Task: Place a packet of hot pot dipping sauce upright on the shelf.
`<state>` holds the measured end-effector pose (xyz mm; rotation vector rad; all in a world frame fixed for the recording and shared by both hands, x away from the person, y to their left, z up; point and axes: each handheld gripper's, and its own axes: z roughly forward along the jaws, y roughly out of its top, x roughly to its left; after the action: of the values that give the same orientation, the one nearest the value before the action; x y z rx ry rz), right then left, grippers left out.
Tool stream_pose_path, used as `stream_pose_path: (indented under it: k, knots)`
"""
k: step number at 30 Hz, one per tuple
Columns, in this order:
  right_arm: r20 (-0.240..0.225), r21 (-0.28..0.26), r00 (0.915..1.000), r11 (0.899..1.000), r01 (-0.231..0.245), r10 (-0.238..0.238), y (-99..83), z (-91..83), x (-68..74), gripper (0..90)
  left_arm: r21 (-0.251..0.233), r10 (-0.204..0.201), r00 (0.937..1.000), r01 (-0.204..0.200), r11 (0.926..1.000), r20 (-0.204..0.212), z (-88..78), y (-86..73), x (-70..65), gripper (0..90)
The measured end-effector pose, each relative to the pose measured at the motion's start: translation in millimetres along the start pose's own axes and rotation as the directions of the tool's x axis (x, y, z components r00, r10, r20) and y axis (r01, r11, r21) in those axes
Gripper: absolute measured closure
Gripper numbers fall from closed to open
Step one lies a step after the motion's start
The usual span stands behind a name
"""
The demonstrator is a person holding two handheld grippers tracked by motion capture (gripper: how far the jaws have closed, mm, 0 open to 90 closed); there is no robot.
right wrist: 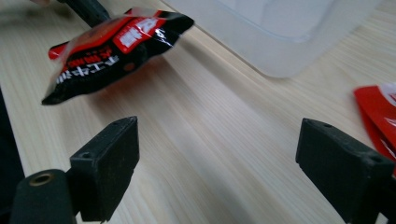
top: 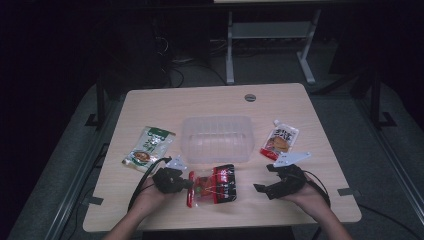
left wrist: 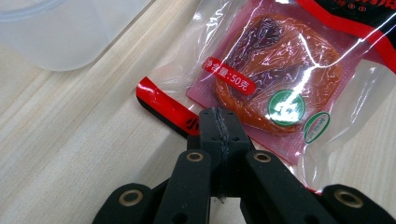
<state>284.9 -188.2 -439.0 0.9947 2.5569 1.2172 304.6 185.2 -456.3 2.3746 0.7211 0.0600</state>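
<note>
The red packet point(top: 216, 184) lies on the table point(top: 150, 107) between the two grippers, its clear edge pinched in the left gripper point(left wrist: 219, 126), whose jaws are pressed together on the film (meat shows through the wrapper). The right gripper point(right wrist: 219, 163) stands near the packet's far side, jaws wide apart with nothing between them. Just beyond the packet sits the tub point(top: 217, 139).

Red-and-black snack pouch point(top: 216, 184), clamped at its edge

It's a clear-windowed packet with reddish-brown meat inside and a round green sticker. Sits near the table's 6 o'clock edge, just below the tub, one end tipped up off the wood.
</note>
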Motion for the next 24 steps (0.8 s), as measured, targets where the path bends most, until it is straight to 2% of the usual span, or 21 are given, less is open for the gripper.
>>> stream_pose_path:
  k: [12,15,24]
  knots:
    - [-0.076,0.001,0.9971,1.0,0.004,-0.004,18.9,18.4,10.7,13.4,0.001,-0.003,1.0,0.003,1.0,0.002,-0.1,0.0,0.4,89.8]
    - [-0.11,-0.001,0.9939,1.0,0.007,-0.007,23.6,25.3,15.3,13.6,0.001,-0.003,1.0,0.003,1.0,0.001,-0.2,0.0,0.6,89.8]
    - [-0.155,0.006,0.9879,1.0,0.015,-0.014,30.0,37.1,23.5,13.7,-0.002,-0.009,0.9999,0.009,1.0,0.005,0.0,-0.1,0.8,89.8]
